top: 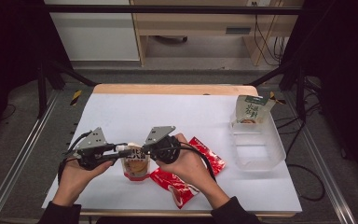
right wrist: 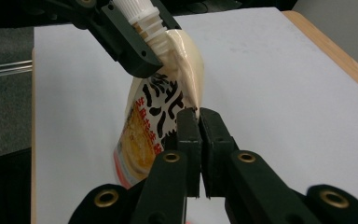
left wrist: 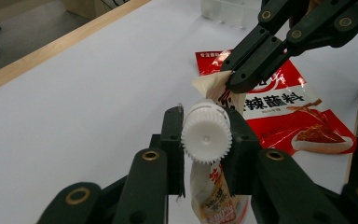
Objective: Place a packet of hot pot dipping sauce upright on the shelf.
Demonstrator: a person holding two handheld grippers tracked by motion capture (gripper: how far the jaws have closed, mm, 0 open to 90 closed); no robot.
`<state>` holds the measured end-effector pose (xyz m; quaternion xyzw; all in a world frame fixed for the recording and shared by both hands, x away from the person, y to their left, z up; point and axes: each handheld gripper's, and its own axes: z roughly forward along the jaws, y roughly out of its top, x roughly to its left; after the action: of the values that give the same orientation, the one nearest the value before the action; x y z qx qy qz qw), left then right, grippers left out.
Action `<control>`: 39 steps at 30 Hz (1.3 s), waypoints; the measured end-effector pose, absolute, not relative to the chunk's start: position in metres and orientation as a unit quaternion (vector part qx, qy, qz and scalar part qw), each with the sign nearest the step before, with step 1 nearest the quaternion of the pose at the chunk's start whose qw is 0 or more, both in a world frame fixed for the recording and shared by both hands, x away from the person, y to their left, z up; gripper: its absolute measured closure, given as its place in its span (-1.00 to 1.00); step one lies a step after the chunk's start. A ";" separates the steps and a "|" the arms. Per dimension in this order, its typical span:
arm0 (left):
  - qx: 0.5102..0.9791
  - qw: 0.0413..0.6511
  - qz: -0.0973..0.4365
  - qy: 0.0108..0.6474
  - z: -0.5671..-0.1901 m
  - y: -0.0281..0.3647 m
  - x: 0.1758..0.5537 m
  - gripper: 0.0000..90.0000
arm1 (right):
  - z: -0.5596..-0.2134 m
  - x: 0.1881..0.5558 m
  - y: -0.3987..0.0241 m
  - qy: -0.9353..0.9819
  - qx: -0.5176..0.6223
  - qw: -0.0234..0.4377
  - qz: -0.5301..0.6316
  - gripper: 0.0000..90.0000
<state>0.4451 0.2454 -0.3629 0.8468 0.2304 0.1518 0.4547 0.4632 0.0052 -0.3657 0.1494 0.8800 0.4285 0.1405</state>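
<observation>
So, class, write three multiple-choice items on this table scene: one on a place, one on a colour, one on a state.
1. Where does the flat red foil sachet lie?
A on the white table
B in the clear plastic tub
C on the floor
2. What colour is the cream spouted pouch's ribbed screw cap?
A blue
B white
C black
3. How is the left gripper?
A wide open
B lying down
C shut on the cap

A: it lies beside the hands. B: close up it is white. C: both jaws press its sides.
</observation>
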 end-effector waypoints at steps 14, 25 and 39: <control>0.866 0.431 0.164 0.195 -0.330 0.228 0.446 0.63 | -0.339 0.467 -0.012 0.891 0.140 0.163 0.401 0.45; 0.869 0.438 0.157 0.167 -0.317 0.218 0.448 0.63 | -0.305 0.466 -0.006 0.928 0.053 0.199 0.311 -0.24; 0.869 0.453 0.139 0.141 -0.315 0.205 0.447 0.63 | -0.302 0.482 0.000 0.961 0.035 0.114 0.248 0.13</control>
<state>0.4470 0.2047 -0.3152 0.8693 0.1413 0.1394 0.4527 0.4822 -0.0001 -0.3020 0.0347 0.9614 0.2480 0.1142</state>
